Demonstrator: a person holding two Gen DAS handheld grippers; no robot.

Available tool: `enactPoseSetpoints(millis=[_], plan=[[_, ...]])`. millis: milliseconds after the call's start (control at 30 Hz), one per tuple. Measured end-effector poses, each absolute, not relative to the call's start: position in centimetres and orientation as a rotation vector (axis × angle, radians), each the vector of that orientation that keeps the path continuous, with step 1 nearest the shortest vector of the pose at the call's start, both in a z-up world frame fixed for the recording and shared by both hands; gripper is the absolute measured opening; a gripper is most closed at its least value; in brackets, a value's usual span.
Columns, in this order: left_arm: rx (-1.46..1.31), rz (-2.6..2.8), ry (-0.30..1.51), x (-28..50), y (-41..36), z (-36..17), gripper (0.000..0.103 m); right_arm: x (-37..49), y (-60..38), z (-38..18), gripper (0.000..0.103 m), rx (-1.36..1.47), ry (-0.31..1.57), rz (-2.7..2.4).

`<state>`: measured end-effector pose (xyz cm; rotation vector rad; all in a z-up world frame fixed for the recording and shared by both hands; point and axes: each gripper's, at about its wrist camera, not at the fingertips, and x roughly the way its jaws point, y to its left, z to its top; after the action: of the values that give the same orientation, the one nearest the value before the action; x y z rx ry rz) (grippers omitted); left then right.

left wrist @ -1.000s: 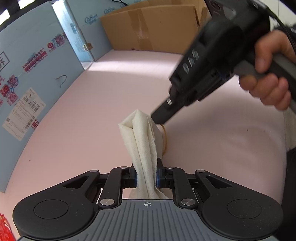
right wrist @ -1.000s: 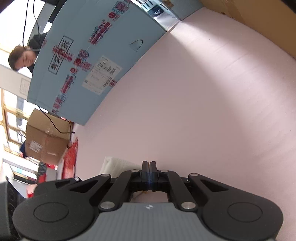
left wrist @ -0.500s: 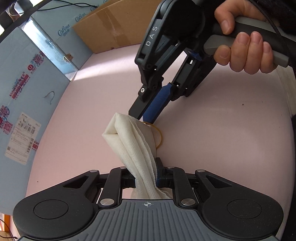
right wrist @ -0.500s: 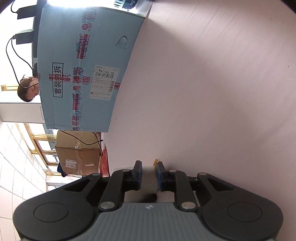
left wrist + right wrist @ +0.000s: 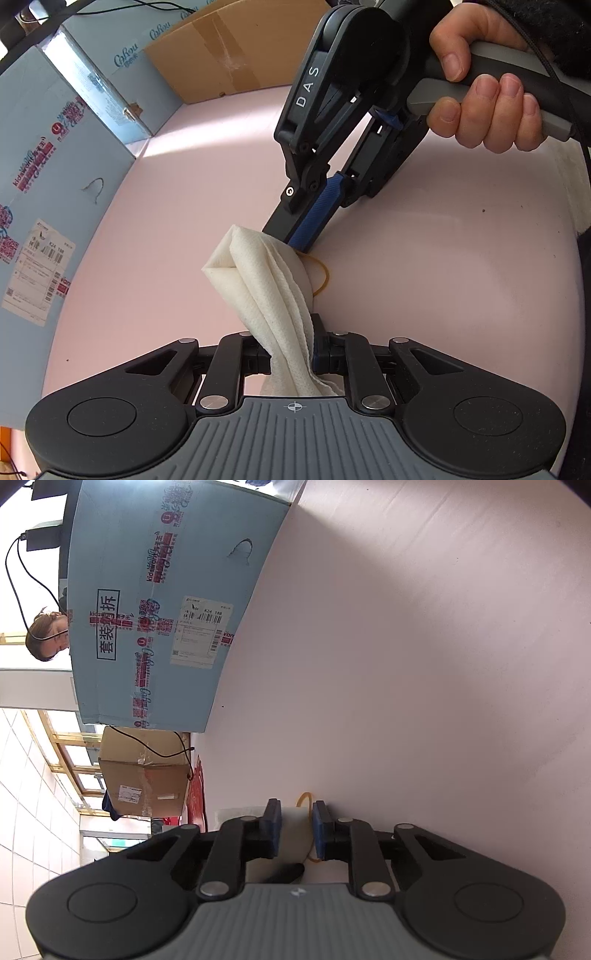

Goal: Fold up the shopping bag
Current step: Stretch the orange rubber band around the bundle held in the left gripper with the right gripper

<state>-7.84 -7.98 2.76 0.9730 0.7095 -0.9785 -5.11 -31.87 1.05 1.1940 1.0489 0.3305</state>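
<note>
Two grippers work one bundle. My left gripper (image 5: 291, 356) is clamped on the shopping bag (image 5: 266, 291), which is gathered into a narrow white roll standing up off the pink table (image 5: 424, 295). My right gripper (image 5: 295, 240) has its jaws apart, tips at the bag's far end, just beside the yellow rubber band (image 5: 321, 275) lying against the bag. I judge the folding mostly done; what seems left is securing the bundle, and the band does not look wrapped around it yet.
</note>
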Motion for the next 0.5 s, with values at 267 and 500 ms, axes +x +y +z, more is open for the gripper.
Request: enactPoseSetpoints(millis=[267,500], plan=[[1.013,-0.994,0.705,-8.1,-8.3,2.7,0.015,-6.8,-32.5,-0.9,0.000,1.511,0.946,0.419],[0.975,-0.996,0.725,-7.8,-8.0,2.8,0.015,-6.3,-33.1,3.2,0.011,1.177,0.975,0.341]])
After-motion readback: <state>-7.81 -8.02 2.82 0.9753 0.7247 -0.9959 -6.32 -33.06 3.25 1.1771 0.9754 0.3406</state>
